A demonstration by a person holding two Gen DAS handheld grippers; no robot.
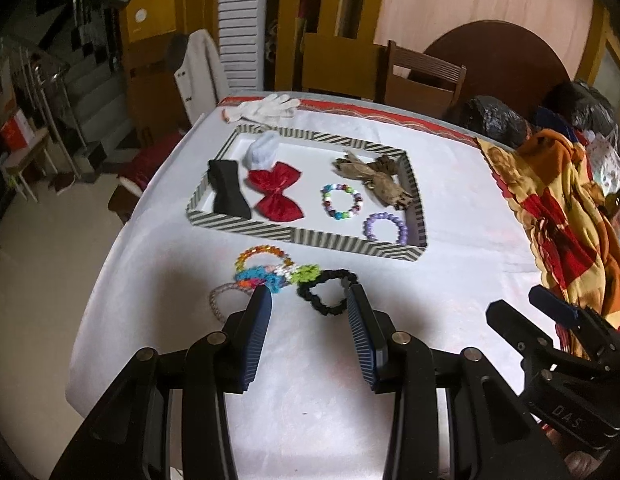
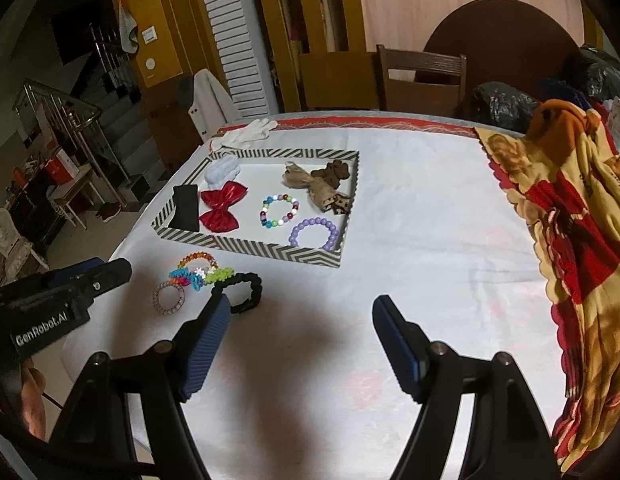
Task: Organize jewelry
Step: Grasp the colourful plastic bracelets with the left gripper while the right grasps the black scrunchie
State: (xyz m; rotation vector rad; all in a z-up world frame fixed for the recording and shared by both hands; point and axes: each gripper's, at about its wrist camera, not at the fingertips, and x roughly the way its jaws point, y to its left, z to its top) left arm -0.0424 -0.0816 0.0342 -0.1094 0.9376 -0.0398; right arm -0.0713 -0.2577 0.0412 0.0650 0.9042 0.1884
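Observation:
A striped tray on the white tablecloth holds a black bow, a red bow, a white scrunchie, a brown bow, a multicolour bead bracelet and a purple bead bracelet. In front of the tray lie an orange bead bracelet, a colourful scrunchie, a black scrunchie and a pinkish coil ring. My left gripper is open just before this pile. My right gripper is open, to the right of it.
A white glove lies at the table's far edge. A patterned orange and red cloth covers the table's right side, with black bags behind it. A wooden chair stands beyond the table. The table's left edge drops to the floor.

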